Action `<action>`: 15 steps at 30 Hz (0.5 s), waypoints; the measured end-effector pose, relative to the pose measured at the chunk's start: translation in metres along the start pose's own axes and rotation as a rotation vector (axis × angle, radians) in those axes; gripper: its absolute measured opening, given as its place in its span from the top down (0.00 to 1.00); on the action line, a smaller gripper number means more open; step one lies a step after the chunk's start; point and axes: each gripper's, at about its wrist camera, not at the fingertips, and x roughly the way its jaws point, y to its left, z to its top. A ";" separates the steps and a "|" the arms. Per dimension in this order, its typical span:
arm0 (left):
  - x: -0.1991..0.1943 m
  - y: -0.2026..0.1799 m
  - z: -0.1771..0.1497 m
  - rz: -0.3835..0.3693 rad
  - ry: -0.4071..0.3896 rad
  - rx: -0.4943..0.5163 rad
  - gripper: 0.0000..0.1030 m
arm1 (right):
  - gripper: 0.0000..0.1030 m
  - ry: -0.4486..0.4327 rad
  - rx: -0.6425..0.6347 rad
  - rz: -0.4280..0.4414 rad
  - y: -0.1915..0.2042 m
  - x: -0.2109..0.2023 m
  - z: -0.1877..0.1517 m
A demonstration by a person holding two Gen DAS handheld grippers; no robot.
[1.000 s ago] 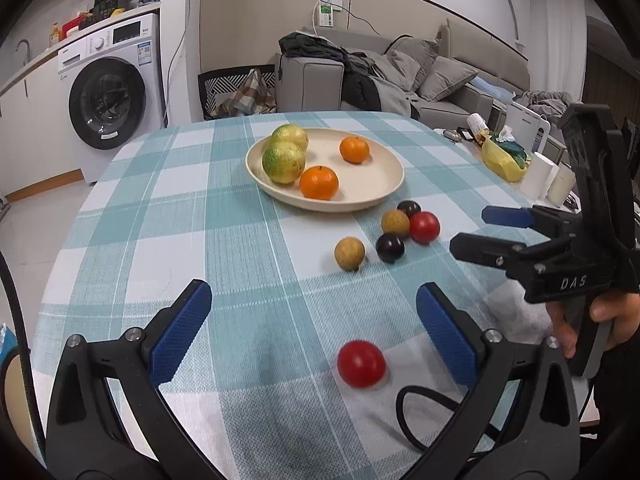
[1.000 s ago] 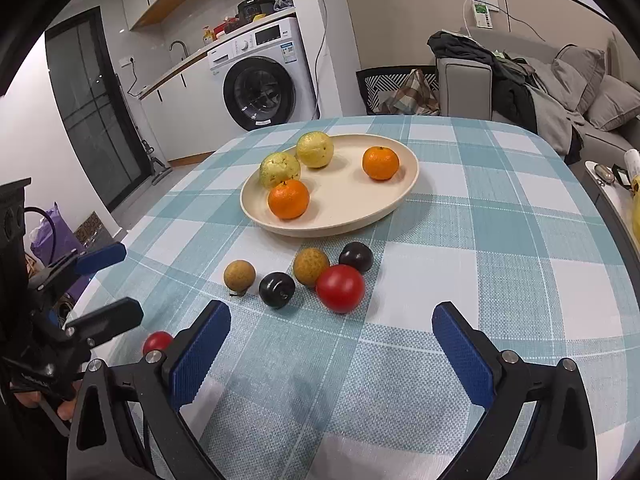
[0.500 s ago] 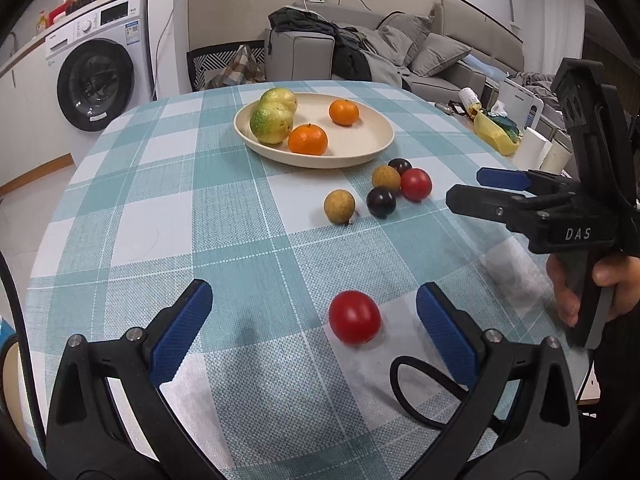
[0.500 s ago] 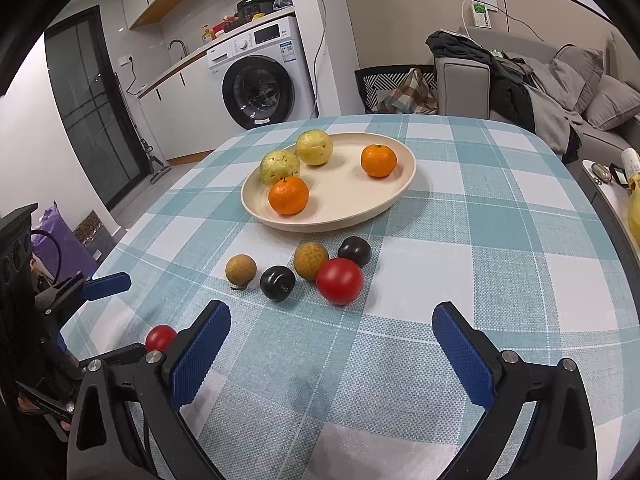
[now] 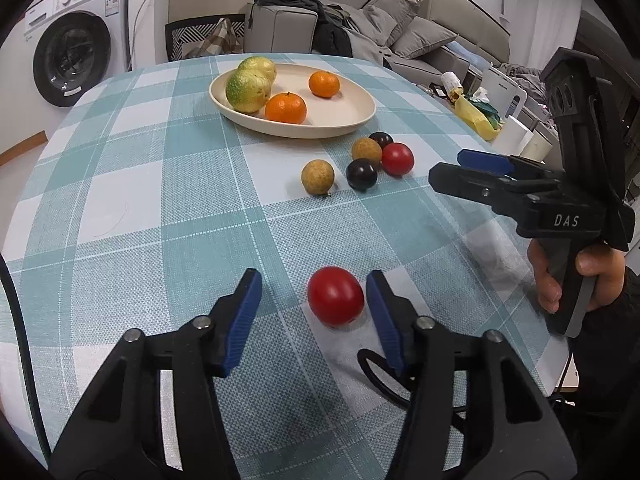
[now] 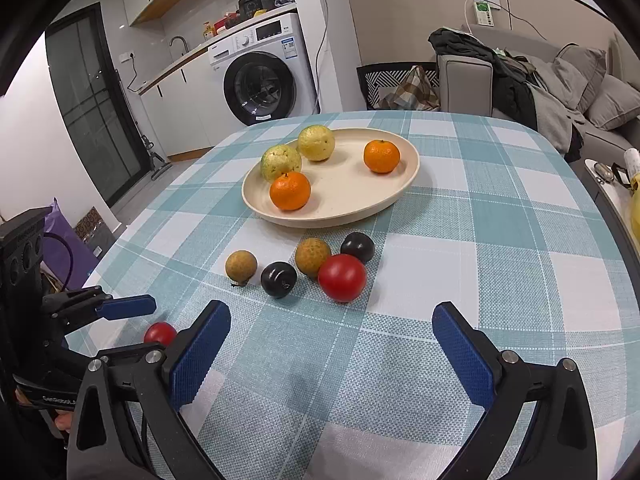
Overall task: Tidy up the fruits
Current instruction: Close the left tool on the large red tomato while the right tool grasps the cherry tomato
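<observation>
My left claw is closing around a red tomato low in the frame's centre; the right pad sits just beside it, the left pad apart, so nothing is gripped. My right claw hangs wide, with nothing between its pads. Upper centre, the cream plate holds four citrus fruits, five small fruits clustered just below it.

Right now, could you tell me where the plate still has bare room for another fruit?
The plate is bare in its middle and near rim, between the two oranges. Its far-left part is crowded by the two green-yellow fruits.
</observation>
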 end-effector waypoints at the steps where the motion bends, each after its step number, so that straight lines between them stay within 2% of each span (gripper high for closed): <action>1: 0.001 0.000 0.000 -0.006 0.002 0.000 0.58 | 0.00 0.000 0.000 -0.001 0.000 0.000 0.000; 2: 0.002 0.000 0.000 -0.009 0.006 0.000 0.60 | 0.00 0.000 0.000 -0.001 0.000 0.000 0.000; 4: 0.004 -0.001 -0.001 -0.021 0.014 0.001 0.73 | 0.00 0.002 -0.001 0.000 0.000 0.001 0.000; 5: 0.004 -0.001 -0.001 -0.028 0.016 0.004 0.75 | 0.00 0.002 -0.001 0.000 0.000 0.001 0.000; 15: -0.003 0.003 0.003 -0.020 -0.029 -0.008 0.75 | 0.00 0.006 0.007 -0.001 -0.003 0.004 -0.001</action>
